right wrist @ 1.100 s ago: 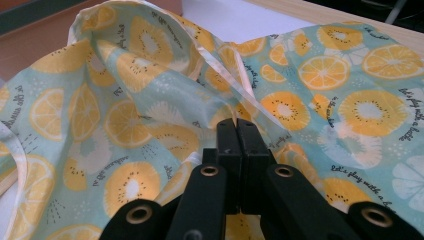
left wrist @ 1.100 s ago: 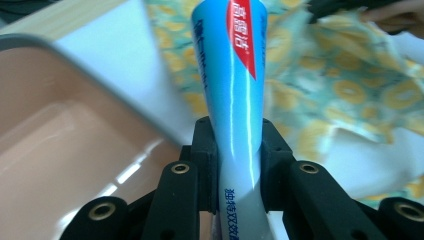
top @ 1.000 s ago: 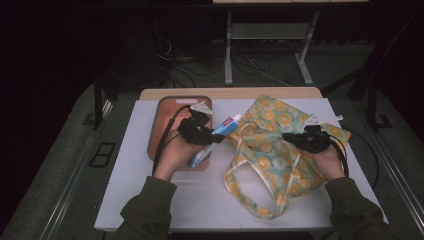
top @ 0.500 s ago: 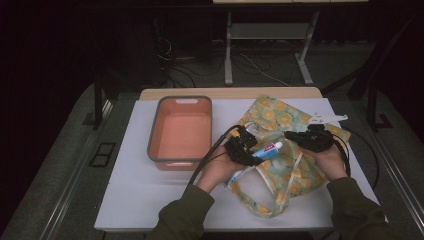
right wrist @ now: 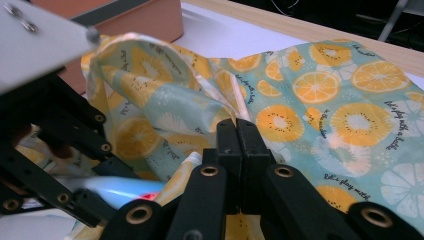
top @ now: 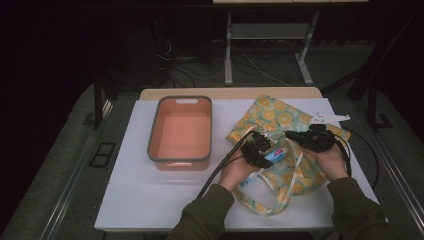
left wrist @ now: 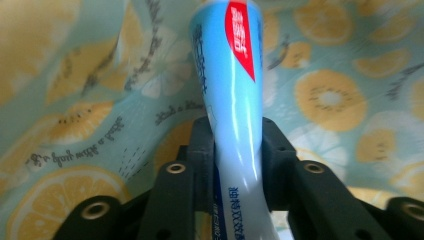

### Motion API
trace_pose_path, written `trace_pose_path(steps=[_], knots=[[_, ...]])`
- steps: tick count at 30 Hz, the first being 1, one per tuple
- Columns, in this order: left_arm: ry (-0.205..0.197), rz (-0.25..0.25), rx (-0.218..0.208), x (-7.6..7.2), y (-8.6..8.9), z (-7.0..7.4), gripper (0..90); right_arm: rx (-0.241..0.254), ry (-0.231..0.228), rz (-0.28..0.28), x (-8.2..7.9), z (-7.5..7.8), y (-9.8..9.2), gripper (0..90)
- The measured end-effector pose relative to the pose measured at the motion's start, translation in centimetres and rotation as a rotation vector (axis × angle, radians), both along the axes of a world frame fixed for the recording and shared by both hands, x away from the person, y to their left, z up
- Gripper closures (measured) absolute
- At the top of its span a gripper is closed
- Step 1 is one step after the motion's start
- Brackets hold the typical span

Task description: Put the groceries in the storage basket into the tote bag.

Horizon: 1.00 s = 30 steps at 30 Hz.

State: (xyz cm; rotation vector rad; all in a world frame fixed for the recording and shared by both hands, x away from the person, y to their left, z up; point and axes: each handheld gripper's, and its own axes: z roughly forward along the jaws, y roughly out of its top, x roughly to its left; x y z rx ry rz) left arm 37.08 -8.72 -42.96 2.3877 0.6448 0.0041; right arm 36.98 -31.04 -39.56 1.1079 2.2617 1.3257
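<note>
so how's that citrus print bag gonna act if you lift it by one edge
Likely floppy: the bag is thin cloth that folds and drapes where the right gripper pinches its rim. Probably light and unlikely to slip, since the closed jaws hold that fold raised.

I see a table (top: 150, 200) with a white top and a wooden strip along its far edge. A salmon bin (top: 181, 131) with a grey rim sits on the left half, near the far edge. Right of it, just beside it, a bag (top: 267, 116) printed with orange slices on pale green lies on the white surface, reaching toward the right edge. Its strap (top: 272, 197) loops out over the table toward my near side.
</note>
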Motion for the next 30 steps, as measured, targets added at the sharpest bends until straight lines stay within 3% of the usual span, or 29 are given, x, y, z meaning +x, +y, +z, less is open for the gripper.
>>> trace_pose_path(steps=[3,6,11,17,21,24,26,28,30], knots=[[-0.025,0.010,-0.031,-0.2,1.2,0.4,46.3,-0.003,0.000,0.000,0.0,0.0,0.0,89.5],[-0.042,0.018,-0.047,-0.7,2.8,0.9,38.6,-0.004,0.001,0.001,0.0,-0.1,0.0,89.5],[-0.082,0.021,-0.032,-2.3,5.2,1.4,35.0,-0.006,0.002,0.000,0.1,-0.1,0.1,89.5],[-0.089,0.011,-0.053,-4.8,7.3,1.8,31.6,-0.009,0.002,-0.001,0.0,-0.1,0.0,89.6],[-0.089,0.006,-0.021,-6.1,8.4,1.1,31.9,-0.006,0.004,-0.001,0.0,-0.1,0.0,89.5],[-0.087,0.023,0.011,-6.5,9.3,0.3,37.2,-0.006,0.004,-0.002,0.0,-0.1,0.0,89.5],[-0.075,0.030,0.026,-6.4,9.8,-0.1,46.9,-0.007,0.004,-0.001,0.0,-0.1,0.0,89.6],[-0.062,0.017,0.005,-6.3,9.9,-0.2,59.3,-0.008,0.003,0.001,0.0,-0.1,0.1,89.5],[-0.104,0.018,0.017,-6.3,9.7,0.1,70.3,-0.010,0.003,0.001,0.0,-0.1,0.1,89.5]])
